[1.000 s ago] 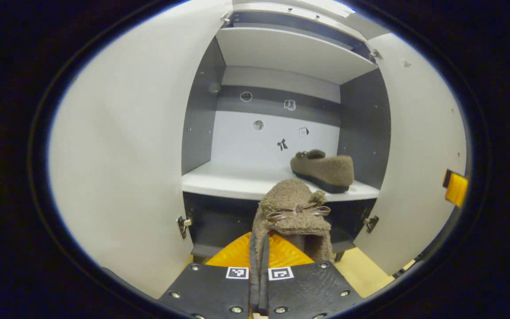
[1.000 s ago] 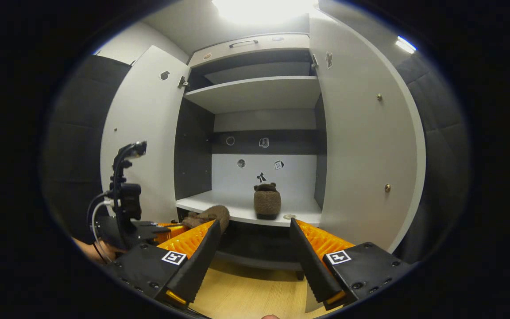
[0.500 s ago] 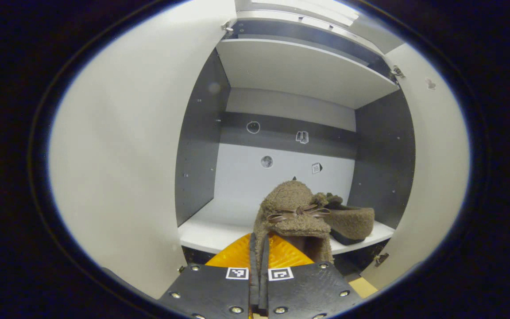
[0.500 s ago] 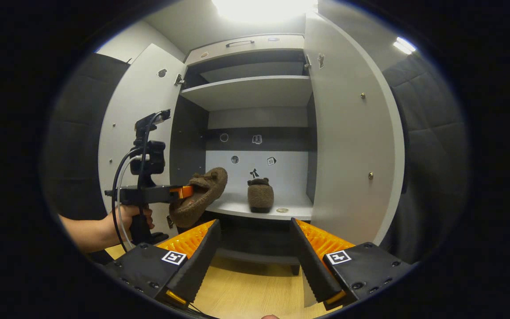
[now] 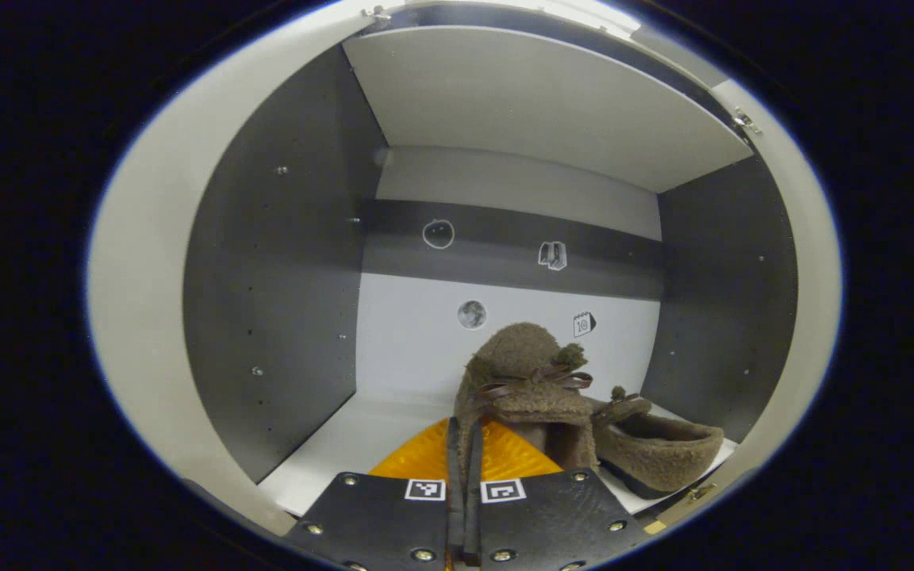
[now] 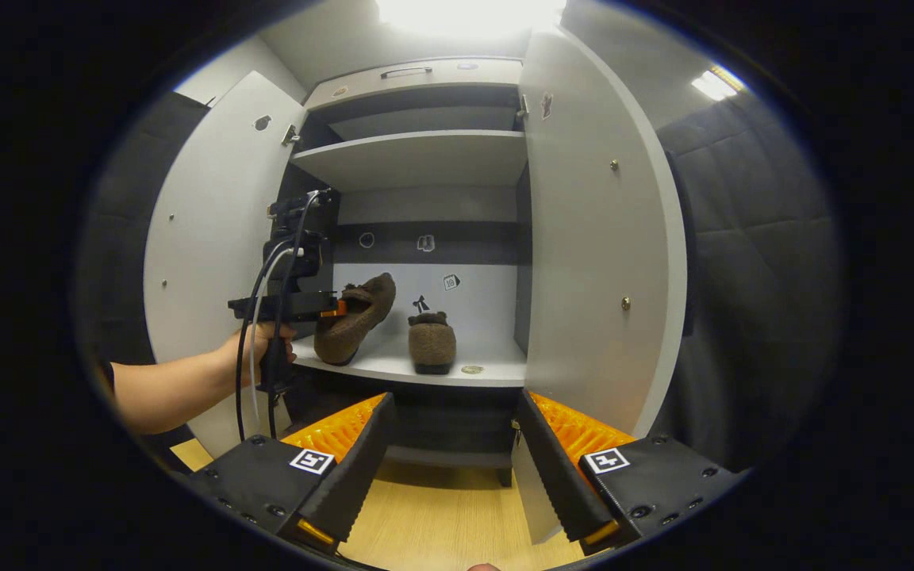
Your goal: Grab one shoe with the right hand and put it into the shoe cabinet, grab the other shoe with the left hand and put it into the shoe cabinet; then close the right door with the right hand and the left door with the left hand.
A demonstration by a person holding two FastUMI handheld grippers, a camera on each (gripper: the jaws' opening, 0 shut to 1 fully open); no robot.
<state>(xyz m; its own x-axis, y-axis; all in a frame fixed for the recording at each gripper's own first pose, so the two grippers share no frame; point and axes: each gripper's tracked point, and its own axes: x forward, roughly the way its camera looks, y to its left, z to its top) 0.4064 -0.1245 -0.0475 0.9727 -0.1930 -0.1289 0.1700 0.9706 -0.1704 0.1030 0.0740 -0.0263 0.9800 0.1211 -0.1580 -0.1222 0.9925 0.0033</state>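
Left gripper (image 5: 463,507) fingers pinched tight on the heel rim of the second shoe (image 5: 524,388), hanging over the shelf (image 5: 330,444) near its front edge, left of the first shoe (image 5: 655,452) already parked there. Right gripper (image 6: 453,468) wide open, holding nothing, hovering outside the cabinet. Shoe looks fuzzy, soft and light, so the rim pinch should do, though it'll likely flop on release.

Held shoe (image 6: 354,317) above cabinet shelf (image 6: 489,371), left of resting shoe (image 6: 432,342), between open doors

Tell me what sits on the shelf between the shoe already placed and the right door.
In the right gripper view, a small round disc lies on the shelf between the placed shoe and the right door.
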